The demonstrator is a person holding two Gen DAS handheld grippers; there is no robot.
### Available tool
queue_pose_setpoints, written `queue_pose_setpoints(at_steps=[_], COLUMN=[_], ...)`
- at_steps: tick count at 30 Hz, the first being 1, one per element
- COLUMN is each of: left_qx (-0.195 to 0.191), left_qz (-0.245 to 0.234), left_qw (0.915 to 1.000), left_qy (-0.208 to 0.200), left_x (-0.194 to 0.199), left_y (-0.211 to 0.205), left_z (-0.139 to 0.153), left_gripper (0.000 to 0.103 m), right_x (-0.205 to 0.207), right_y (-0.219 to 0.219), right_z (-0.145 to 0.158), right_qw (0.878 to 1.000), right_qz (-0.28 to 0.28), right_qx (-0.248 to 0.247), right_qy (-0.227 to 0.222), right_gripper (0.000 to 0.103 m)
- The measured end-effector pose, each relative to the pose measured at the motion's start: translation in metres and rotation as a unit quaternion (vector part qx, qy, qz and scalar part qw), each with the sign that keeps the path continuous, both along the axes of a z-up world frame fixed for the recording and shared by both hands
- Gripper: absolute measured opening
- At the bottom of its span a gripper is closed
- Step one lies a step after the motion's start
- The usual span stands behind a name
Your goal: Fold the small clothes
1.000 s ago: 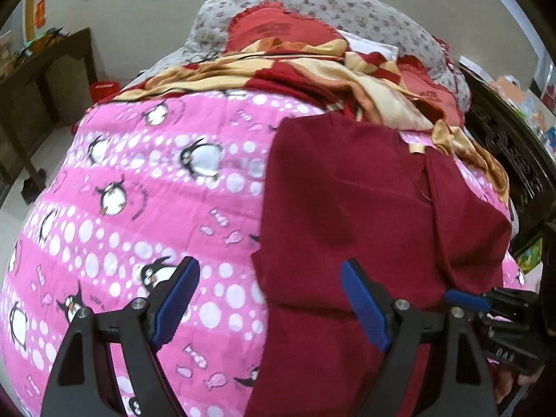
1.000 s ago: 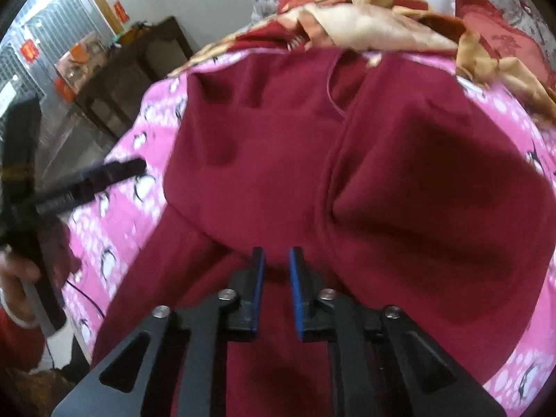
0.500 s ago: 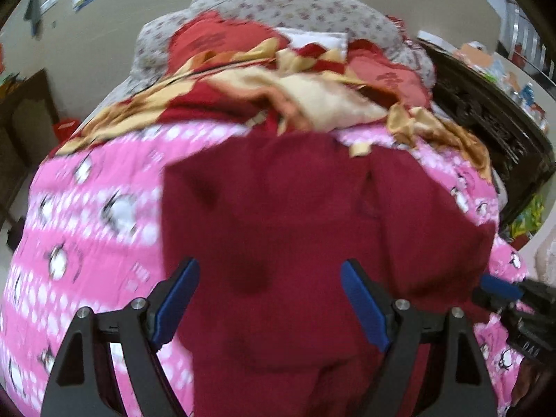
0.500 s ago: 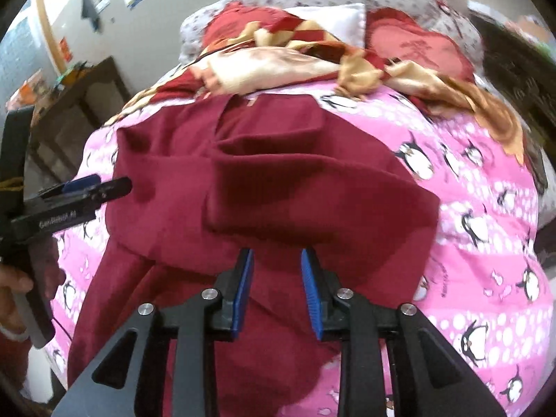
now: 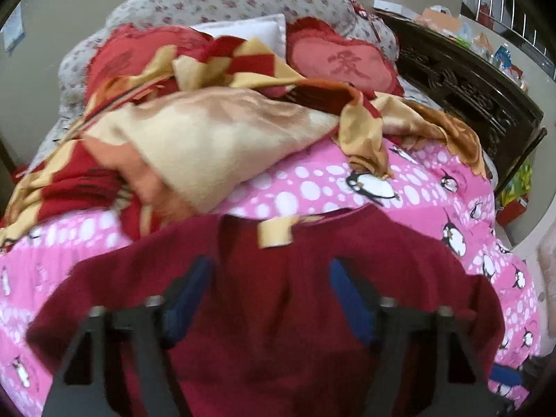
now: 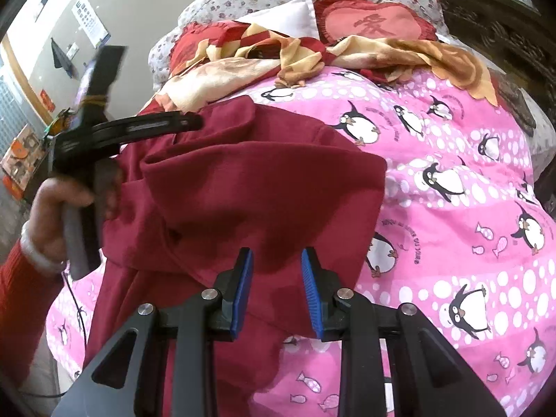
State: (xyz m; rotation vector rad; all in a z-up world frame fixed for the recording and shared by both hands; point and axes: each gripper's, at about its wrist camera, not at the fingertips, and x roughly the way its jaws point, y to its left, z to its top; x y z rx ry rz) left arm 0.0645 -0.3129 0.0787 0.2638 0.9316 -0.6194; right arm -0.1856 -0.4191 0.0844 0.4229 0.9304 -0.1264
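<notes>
A dark red garment point(image 5: 278, 312) lies partly folded on a pink penguin-print blanket point(image 5: 434, 201); a beige label point(image 5: 274, 234) shows at its neck. My left gripper point(image 5: 269, 278) is open and hovers just above the garment's upper middle. In the right wrist view the garment point(image 6: 243, 187) lies with one side folded over. My right gripper point(image 6: 276, 271) is open and empty over the garment's near folded edge. The left gripper point(image 6: 187, 121) also shows there, held over the garment's far left corner.
A crumpled red and beige quilt point(image 5: 194, 132) and red pillows point(image 5: 340, 62) lie at the head of the bed. A dark carved bed frame point(image 5: 479, 83) runs along the right. A dark table point(image 6: 21, 160) stands to the left of the bed.
My right gripper has let go of the garment and opened wider, leaving its right side folded over. My left gripper has moved right and forward, over the garment toward its neck.
</notes>
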Motion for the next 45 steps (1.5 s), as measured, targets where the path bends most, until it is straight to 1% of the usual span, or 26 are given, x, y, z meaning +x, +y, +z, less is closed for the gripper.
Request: queue_pose_setpoints(at_steps=[1, 2, 3, 5, 7, 9, 11, 13, 16, 18, 20, 21, 23, 29, 31, 32, 33, 34, 35, 37, 38, 39, 41, 43, 44, 45], left_qx=[-0.004, -0.007, -0.009, -0.021, -0.042, -0.067, -0.092, -0.094, -0.082, -0.069, -0.065, -0.061, -0.045, -0.036, -0.038, -0.039, -0.04, -0.042, -0.042, -0.043, -0.043, -0.042, -0.039, -0.037, -0.04, -0.042], left_qz=[-0.005, -0.011, -0.011, -0.009, -0.008, 0.003, 0.021, 0.051, 0.098, 0.121, 0.134, 0.138, 0.139, 0.129, 0.126, 0.125, 0.124, 0.122, 0.122, 0.127, 0.129, 0.132, 0.131, 0.129, 0.127, 0.127], left_qw=[1.0, 0.9999, 0.9998, 0.9997, 0.9989, 0.9967, 0.9936, 0.9912, 0.9882, 0.9882, 0.9881, 0.9881, 0.989, 0.9907, 0.9909, 0.991, 0.9912, 0.9913, 0.9912, 0.9903, 0.9901, 0.9898, 0.9901, 0.9906, 0.9907, 0.9905], left_qy=[0.004, 0.009, 0.01, 0.002, -0.021, -0.046, -0.062, -0.079, -0.084, -0.064, -0.04, -0.031, -0.025, -0.026, -0.027, -0.027, -0.026, -0.027, -0.028, -0.034, -0.035, -0.034, -0.029, -0.025, -0.027, -0.032], left_x=[0.001, 0.002, 0.001, -0.004, -0.012, -0.02, -0.028, -0.034, -0.046, -0.055, -0.061, -0.065, -0.071, -0.082, -0.084, -0.084, -0.085, -0.086, -0.087, -0.089, -0.089, -0.089, -0.089, -0.089, -0.09, -0.092], left_y=[-0.005, -0.009, -0.01, -0.006, 0.009, 0.036, 0.077, 0.115, 0.171, 0.198, 0.212, 0.216, 0.216, 0.208, 0.207, 0.206, 0.207, 0.208, 0.208, 0.212, 0.213, 0.215, 0.215, 0.215, 0.216, 0.218], left_z=[-0.002, -0.003, -0.003, 0.006, 0.025, 0.049, 0.069, 0.075, 0.065, 0.043, 0.023, 0.012, -0.003, -0.015, -0.013, -0.012, -0.009, -0.007, -0.005, 0.0, 0.001, 0.001, 0.001, 0.002, 0.005, 0.008], left_gripper=[0.048, 0.026, 0.014, 0.01, 0.01, 0.009, 0.009, 0.009, 0.009, 0.009, 0.009, 0.009, 0.009, 0.009, 0.009, 0.009, 0.009, 0.009, 0.009, 0.01, 0.012, 0.017, 0.021, 0.022, 0.024, 0.028], right_x=[0.0, -0.001, -0.001, -0.001, -0.002, -0.004, -0.005, -0.006, -0.004, 0.0, 0.005, 0.006, 0.011, 0.035, 0.043, 0.046, 0.047, 0.048, 0.048, 0.047, 0.048, 0.051, 0.058, 0.059, 0.055, 0.049], right_y=[-0.001, -0.003, -0.004, -0.006, -0.009, -0.013, -0.019, -0.026, -0.037, -0.043, -0.048, -0.049, -0.052, -0.057, -0.058, -0.057, -0.056, -0.055, -0.051, -0.048, -0.05, -0.052, -0.057, -0.064, -0.068, -0.071], right_z=[0.0, 0.0, 0.0, 0.001, 0.004, 0.008, 0.01, 0.009, 0.001, -0.007, -0.014, -0.015, -0.019, -0.03, -0.034, -0.033, -0.028, -0.021, -0.008, 0.004, 0.005, 0.002, -0.016, -0.032, -0.035, -0.032], right_qw=[1.0, 1.0, 1.0, 1.0, 1.0, 1.0, 0.999, 0.999, 0.998, 0.997, 0.997, 0.996, 0.995, 0.995, 0.995, 0.995, 0.997, 0.998, 0.998, 0.996, 0.996, 0.995, 0.995, 0.996, 0.996, 0.995], right_qz=[-0.001, -0.002, -0.003, -0.005, -0.01, -0.017, -0.028, -0.042, -0.06, -0.071, -0.082, -0.086, -0.097, -0.089, -0.077, -0.068, -0.06, -0.055, -0.051, -0.052, -0.055, -0.059, -0.062, -0.067, -0.079, -0.092], right_qx=[0.001, 0.003, 0.003, 0.001, -0.005, -0.01, -0.016, -0.018, -0.012, -0.01, 0.001, 0.006, 0.01, 0.044, 0.062, 0.066, 0.055, 0.035, -0.009, -0.055, -0.064, -0.071, -0.081, -0.062, -0.045, -0.032], right_qy=[-0.001, -0.002, -0.003, -0.004, -0.009, -0.016, -0.022, -0.022, -0.014, 0.0, 0.003, 0.001, 0.007, 0.009, 0.01, 0.005, -0.006, -0.015, -0.027, -0.035, -0.032, -0.025, 0.002, 0.021, 0.019, 0.012], right_gripper=[0.042, 0.042, 0.042, 0.042, 0.042, 0.042, 0.042, 0.042, 0.047, 0.05, 0.052, 0.057, 0.061, 0.062, 0.052, 0.032, 0.024, 0.023, 0.022, 0.022, 0.022, 0.022, 0.022, 0.024, 0.029, 0.032])
